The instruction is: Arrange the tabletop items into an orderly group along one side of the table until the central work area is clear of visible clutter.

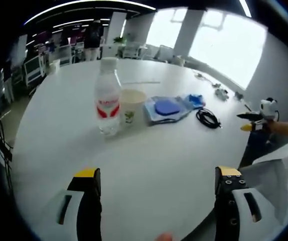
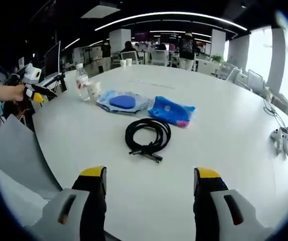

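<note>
The large round white counter (image 2: 224, 125) took up most of both views, with an open office of desks and chairs behind it. On it, in the right gripper view, lay a clear plastic bag holding a round blue disc (image 2: 122, 102), just beside a crumpled bright-blue plastic pouch with a pink corner (image 2: 171, 110); in front of these two, nearer the camera, sat a coiled black cable (image 2: 147, 134) — apart from both. Farther back toward the counter's edge stood a clear plastic water bottle with a red label and white cap (image 2: 82, 78), upright, and close beside it a white paper cup (image 2: 94, 89). In the left gripper view the same row read from the other side: the bottle (image 1: 107, 96) nearest, the cup (image 1: 132, 105) just beside it, then the bag with the disc (image 1: 165, 108), the blue pouch (image 1: 195, 100) and the cable (image 1: 207, 118). A small white-and-grey device (image 2: 282, 140) lay well apart near the far rim. The left claw (image 1: 158, 182) hung over bare counter with its yellow-tipped jaws spread wide, holding nothing; it also appeared at the left of the right gripper view (image 2: 39, 91), held in a person's hand. The right claw (image 2: 150, 182) stood equally wide and empty above the counter near the cable — it also showed at the counter's edge in the left gripper view (image 1: 252, 120).
</note>
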A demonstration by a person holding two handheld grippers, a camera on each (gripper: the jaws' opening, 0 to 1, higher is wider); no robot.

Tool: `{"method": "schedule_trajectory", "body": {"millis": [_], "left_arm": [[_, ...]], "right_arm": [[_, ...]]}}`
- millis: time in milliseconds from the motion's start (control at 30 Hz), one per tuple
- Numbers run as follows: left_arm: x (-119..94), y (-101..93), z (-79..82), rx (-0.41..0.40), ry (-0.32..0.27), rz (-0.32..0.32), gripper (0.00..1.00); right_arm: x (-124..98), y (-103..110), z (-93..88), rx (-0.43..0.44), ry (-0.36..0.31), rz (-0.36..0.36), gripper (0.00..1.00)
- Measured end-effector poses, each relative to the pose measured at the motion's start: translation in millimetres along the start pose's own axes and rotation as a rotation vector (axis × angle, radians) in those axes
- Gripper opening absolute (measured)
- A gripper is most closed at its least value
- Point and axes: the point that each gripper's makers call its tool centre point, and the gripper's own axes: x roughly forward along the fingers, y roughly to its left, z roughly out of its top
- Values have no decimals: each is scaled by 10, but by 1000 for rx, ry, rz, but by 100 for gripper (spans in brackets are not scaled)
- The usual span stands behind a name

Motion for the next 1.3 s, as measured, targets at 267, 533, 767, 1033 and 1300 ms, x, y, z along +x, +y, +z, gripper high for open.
{"method": "schedule_trajectory", "body": {"millis": [267,533,767,1033,1300], "left_arm": [[-21,14,6,-17,-18,11,91],[-17,-20,48,-21,-36,5,91],[-20,-15,88,-16,-37,4,90],[-18,-34,82,0,-36,1,89],[-28,-6,100,-11,-44,-6,89]], "right_arm": [[23,26,-107,-2,36,17,69],[40,41,-80,-5,30,21,68],[52,74,-117,2,44,27,68],[50,113,-112,-2,54,31,67],[67,127,-91,-3,59,28,67]]}}
